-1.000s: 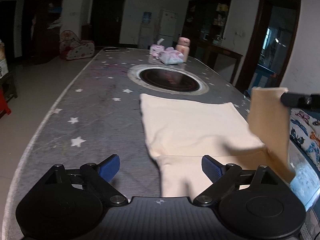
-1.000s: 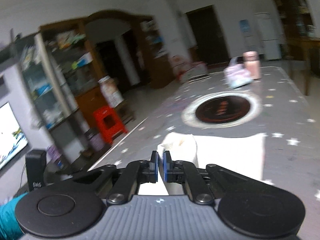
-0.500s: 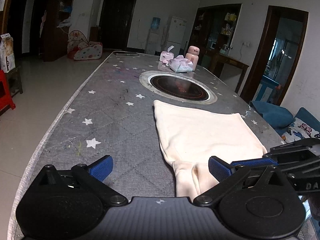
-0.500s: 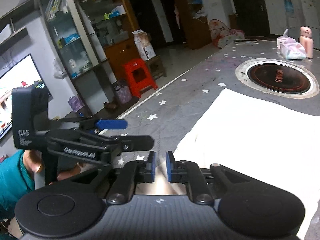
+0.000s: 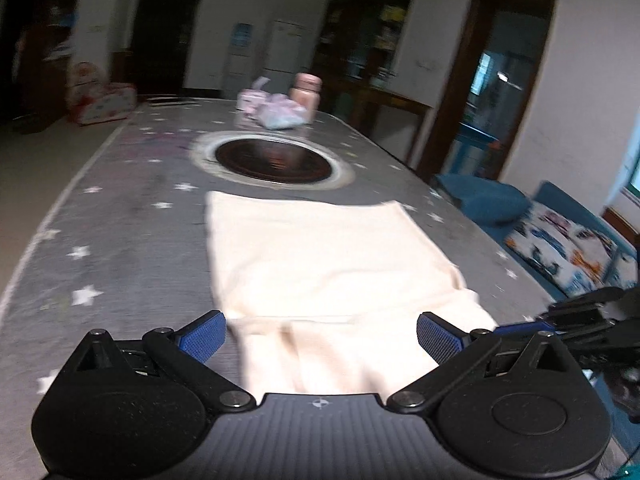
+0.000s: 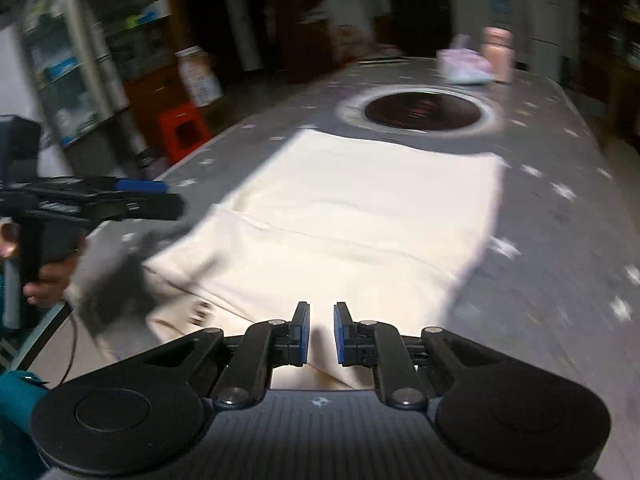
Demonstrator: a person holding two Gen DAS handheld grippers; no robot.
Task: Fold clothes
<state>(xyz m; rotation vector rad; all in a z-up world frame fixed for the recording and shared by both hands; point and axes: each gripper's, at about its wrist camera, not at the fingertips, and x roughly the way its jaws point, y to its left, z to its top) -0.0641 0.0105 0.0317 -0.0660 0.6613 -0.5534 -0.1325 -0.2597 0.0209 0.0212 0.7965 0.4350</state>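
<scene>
A cream garment lies flat on the grey star-patterned table, folded, with a seam line across its near part. My left gripper hovers over the garment's near edge with its jaws wide open and nothing between them. Seen from the right wrist, it sits at the garment's left corner, held by a hand. My right gripper is above the near edge too, its jaws parted by a narrow gap with no cloth pinched. It shows at the far right in the left wrist view.
A round dark burner is set in the table beyond the garment. Tissue packs and a pink bottle stand at the far end. A red stool and shelves are left of the table, a sofa with cushions right.
A second ago my right gripper held a flap of the garment up in the air. It has since let go and dropped low; the flap lies flat. My left jaws opened slightly wider.
</scene>
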